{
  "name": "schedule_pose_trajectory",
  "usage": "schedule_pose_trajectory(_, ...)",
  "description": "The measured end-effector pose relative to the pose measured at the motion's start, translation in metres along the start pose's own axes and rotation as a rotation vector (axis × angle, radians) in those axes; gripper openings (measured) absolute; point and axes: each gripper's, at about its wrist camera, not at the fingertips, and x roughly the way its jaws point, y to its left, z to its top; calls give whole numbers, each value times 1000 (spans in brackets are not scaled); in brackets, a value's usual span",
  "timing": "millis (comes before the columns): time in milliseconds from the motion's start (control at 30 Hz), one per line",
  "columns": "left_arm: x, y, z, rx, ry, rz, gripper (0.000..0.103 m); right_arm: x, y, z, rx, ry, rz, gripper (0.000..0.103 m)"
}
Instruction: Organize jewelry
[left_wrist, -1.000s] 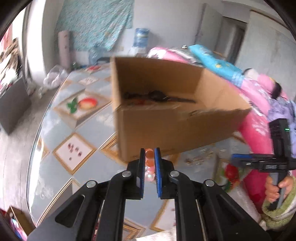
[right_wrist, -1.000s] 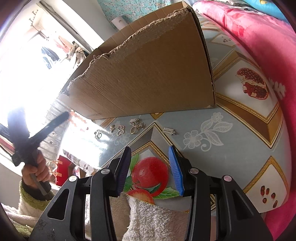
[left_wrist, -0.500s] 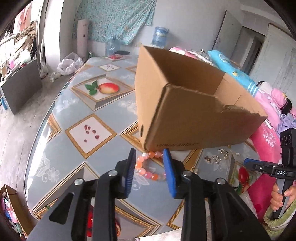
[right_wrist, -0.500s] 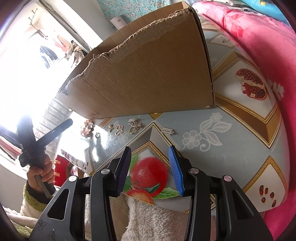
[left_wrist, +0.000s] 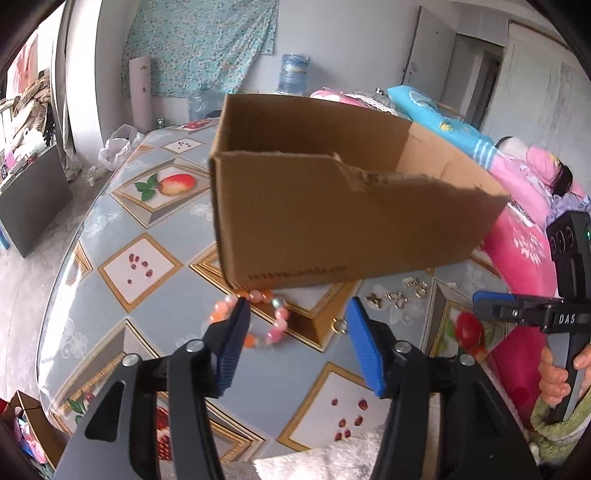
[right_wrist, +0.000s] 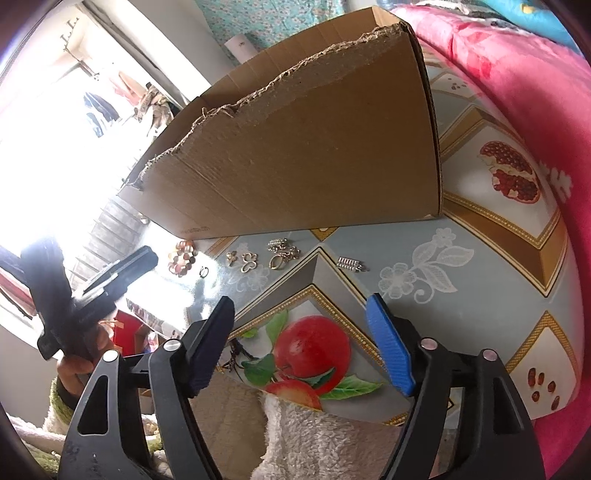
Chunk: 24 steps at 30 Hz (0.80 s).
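An open cardboard box (left_wrist: 343, 221) stands on the patterned table; it also shows in the right wrist view (right_wrist: 314, 158). A pink and orange bead bracelet (left_wrist: 266, 321) lies on the table at the box's near corner, just past my left gripper (left_wrist: 297, 314), which is open and empty. The bracelet also shows in the right wrist view (right_wrist: 181, 257). Several small gold and silver pieces (right_wrist: 275, 254) and a silver clasp (right_wrist: 349, 264) lie in front of the box. My right gripper (right_wrist: 301, 308) is open and empty, above the apple print.
A small gold ring (left_wrist: 339, 325) lies right of the bracelet. Pink bedding (right_wrist: 535, 110) borders the table's right side. A white towel (right_wrist: 325, 439) lies at the near edge. The table edge (left_wrist: 59, 295) curves down on the left.
My left gripper has opened, let the bead bracelet down onto the table by the box corner, and drawn back. The right gripper has stayed in place.
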Motion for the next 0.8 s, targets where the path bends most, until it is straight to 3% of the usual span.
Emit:
schedule_pose_trajectory(333,8,-18,-14,-8,80,14,68,3,-2,0,15,-15,75,90)
schedule_pose_trajectory(467,8,-24,-19,-2,119,36,75,3,-6,2,47,-17,111,92)
schedule_pose_trajectory(800,27,-45,-21,-37,195,91,80,5,-17,5,104,4,200,95)
